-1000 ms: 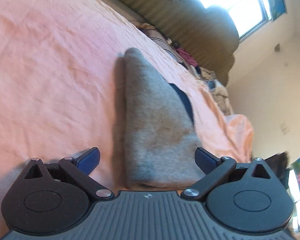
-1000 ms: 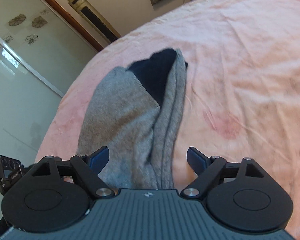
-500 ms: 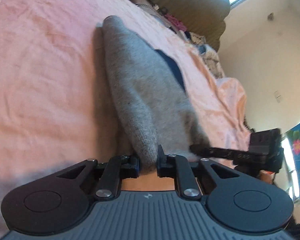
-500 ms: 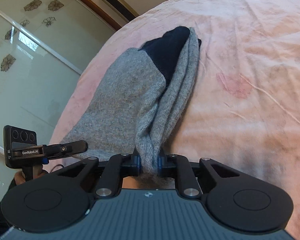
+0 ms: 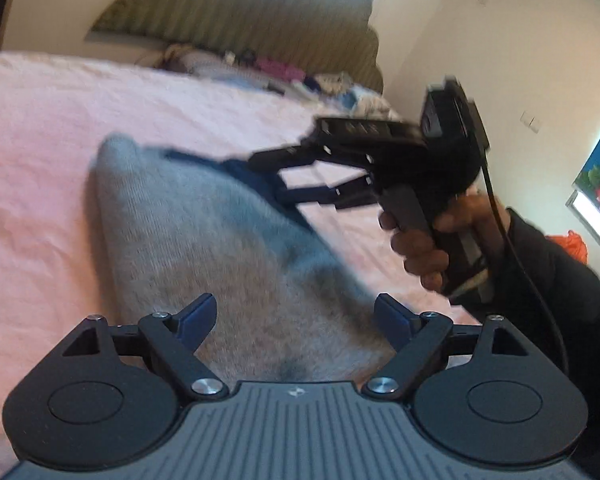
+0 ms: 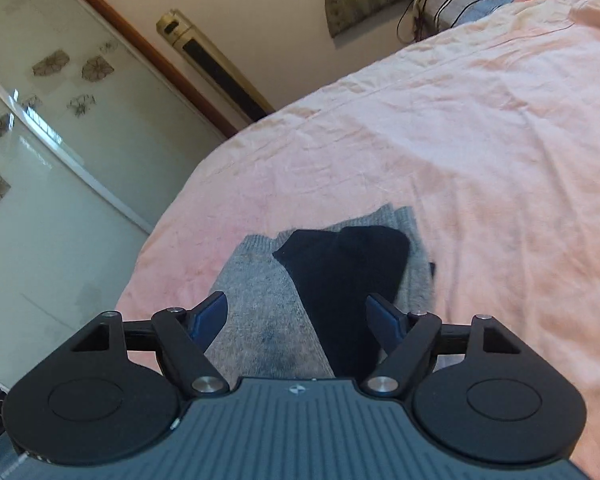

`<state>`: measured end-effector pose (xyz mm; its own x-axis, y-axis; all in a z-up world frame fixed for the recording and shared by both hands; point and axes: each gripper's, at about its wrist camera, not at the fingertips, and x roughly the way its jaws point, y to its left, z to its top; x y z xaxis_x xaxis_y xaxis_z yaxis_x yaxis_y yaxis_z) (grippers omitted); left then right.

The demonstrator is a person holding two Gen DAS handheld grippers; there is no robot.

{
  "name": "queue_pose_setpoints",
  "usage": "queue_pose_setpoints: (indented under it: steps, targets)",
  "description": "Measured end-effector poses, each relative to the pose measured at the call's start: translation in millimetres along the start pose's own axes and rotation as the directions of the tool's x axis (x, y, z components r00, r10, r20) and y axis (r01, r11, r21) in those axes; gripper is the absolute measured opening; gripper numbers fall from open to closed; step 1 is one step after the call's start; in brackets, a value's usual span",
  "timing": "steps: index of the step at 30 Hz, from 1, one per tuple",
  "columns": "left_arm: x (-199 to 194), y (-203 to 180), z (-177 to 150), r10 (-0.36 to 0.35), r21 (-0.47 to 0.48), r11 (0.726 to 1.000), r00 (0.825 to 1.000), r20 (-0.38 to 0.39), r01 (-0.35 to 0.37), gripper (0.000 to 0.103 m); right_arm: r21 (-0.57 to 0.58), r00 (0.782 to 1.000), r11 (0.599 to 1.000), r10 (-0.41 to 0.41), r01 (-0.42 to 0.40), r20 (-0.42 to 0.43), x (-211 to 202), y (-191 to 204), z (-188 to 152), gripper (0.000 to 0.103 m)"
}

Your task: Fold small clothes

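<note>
Left wrist view first: my left hand-held gripper [image 5: 294, 320] has its jaws spread wide, having just been opening, and nothing is pinched between them; the grey sock [image 5: 220, 248] lies flat on the pink bed sheet [image 5: 36, 168], running from between the blue pads up toward 11 o'clock. A dark blue part of it shows along its far edge at about 1 o'clock, blurred. Further right, at 2 o'clock, my right hand [image 5: 424, 248] in a dark sleeve carries the right hand-held gripper [image 5: 268, 178], raised above the sock's dark edge with its fingers apart; whether it touches the fabric I cannot tell through the blur. A padded headboard [image 5: 236, 20] stands at 12 o'clock behind the bed. Right wrist view: a glass sliding door [image 6: 52, 168] with flower decals fills the 9 o'clock side. The right gripper's jaws stand spread, just opened too, gripping nothing. Between them and on toward 12 o'clock the grey sock lies on the sheet with its dark blue part [image 6: 348, 268] uppermost.
</note>
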<state>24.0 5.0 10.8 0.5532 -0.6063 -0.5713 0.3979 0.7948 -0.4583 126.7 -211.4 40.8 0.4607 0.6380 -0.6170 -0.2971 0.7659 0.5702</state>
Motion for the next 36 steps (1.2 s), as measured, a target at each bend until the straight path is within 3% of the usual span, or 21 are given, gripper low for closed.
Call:
queue_pose_setpoints:
  steps: [1, 2, 4, 8, 12, 14, 17, 19, 23, 24, 26, 29, 31, 33, 34, 36]
  targets:
    - [16.3, 5.2, -3.8, 0.021, -0.025, 0.999, 0.999, -0.026, -0.022, 0.085, -0.03, 0.999, 0.998, -0.047, 0.046, -0.024, 20.9, -2.6, 1.9, 0.076]
    - [17.4, 3.9, -7.9, 0.017, 0.006, 1.0, 0.999, 0.032, -0.017, 0.087, -0.092, 0.998, 0.994, -0.054, 0.056, 0.026, 25.3, -2.0, 2.1, 0.079]
    - [21.7, 0.6, -8.4, 0.024, 0.038, 0.999, 0.999, 0.034, -0.025, 0.088, -0.093, 0.996, 0.992, -0.082, 0.084, 0.019, 33.0, -2.0, 10.6, 0.078]
    - [-0.8, -5.4, -3.1, 0.037, 0.018, 0.999, 0.999, 0.029, -0.038, 0.088, -0.147, 0.985, 0.975, -0.17, 0.165, -0.018, 26.7, 19.0, 13.9, 0.078]
    - [-18.4, -8.7, 26.7, 0.058, 0.083, 0.994, 0.985, 0.165, -0.072, 0.089, -0.099, 0.998, 0.994, -0.033, 0.039, 0.058, 4.8, 29.1, 10.9, 0.083]
    - [-3.5, -4.3, 45.7, 0.104, 0.116, 0.986, 0.982, 0.16, -0.123, 0.089, -0.055, 0.999, 0.998, 0.0, 0.003, 0.051, 13.0, 30.5, 17.0, 0.091]
    - [42.1, 18.8, 57.5, 0.195, 0.133, 0.971, 0.98, 0.04, -0.199, 0.087, -0.011, 0.995, 0.995, -0.098, 0.098, -0.019, 42.7, 16.0, 18.6, 0.096]
    - [48.0, 24.3, 47.5, 0.193, 0.185, 0.96, 0.976, 0.098, -0.208, 0.089, -0.057, 0.996, 0.995, -0.082, 0.085, 0.041, 45.8, 6.0, 10.6, 0.096]
    - [41.5, 14.0, 44.1, 0.23, 0.206, 0.947, 0.968, 0.097, -0.245, 0.09, -0.098, 0.988, 0.984, -0.154, 0.151, -0.022, 43.0, 30.0, 17.2, 0.095]
    - [39.0, 11.1, 44.0, 0.236, 0.196, 0.948, 0.967, 0.1, -0.251, 0.09, -0.073, 0.99, 0.988, -0.137, 0.135, -0.019, 39.4, 35.6, 22.1, 0.094]
    - [34.8, 8.7, 42.9, 0.231, 0.175, 0.953, 0.967, 0.104, -0.246, 0.09, -0.051, 1.0, 0.999, 0.013, -0.013, -0.005, 34.1, 52.0, 30.1, 0.094]
    - [38.8, 8.0, 43.9, 0.235, 0.183, 0.95, 0.966, 0.106, -0.251, 0.09, -0.032, 0.974, 0.978, 0.204, -0.208, -0.099, 55.7, 82.1, 37.9, 0.101]
    - [39.3, 8.1, 45.4, 0.234, 0.188, 0.95, 0.967, 0.105, -0.25, 0.09, -0.025, 0.954, 0.972, 0.222, -0.232, -0.201, 85.8, 93.5, 39.1, 0.102]
    - [39.9, 8.6, 44.5, 0.243, 0.192, 0.947, 0.965, 0.102, -0.259, 0.087, -0.017, 0.944, 0.988, 0.141, -0.153, -0.298, 126.5, 88.6, 35.4, 0.103]
    - [43.7, 6.3, 42.3, 0.281, 0.232, 0.926, 0.953, 0.109, -0.299, 0.089, -0.029, 0.949, 0.985, 0.153, -0.168, -0.277, 132.1, 85.5, 36.1, 0.103]
    - [42.9, 5.4, 39.9, 0.265, 0.237, 0.928, 0.957, 0.118, -0.287, 0.091, -0.014, 0.958, 0.988, 0.146, -0.154, -0.248, 137.0, 80.6, 40.5, 0.103]
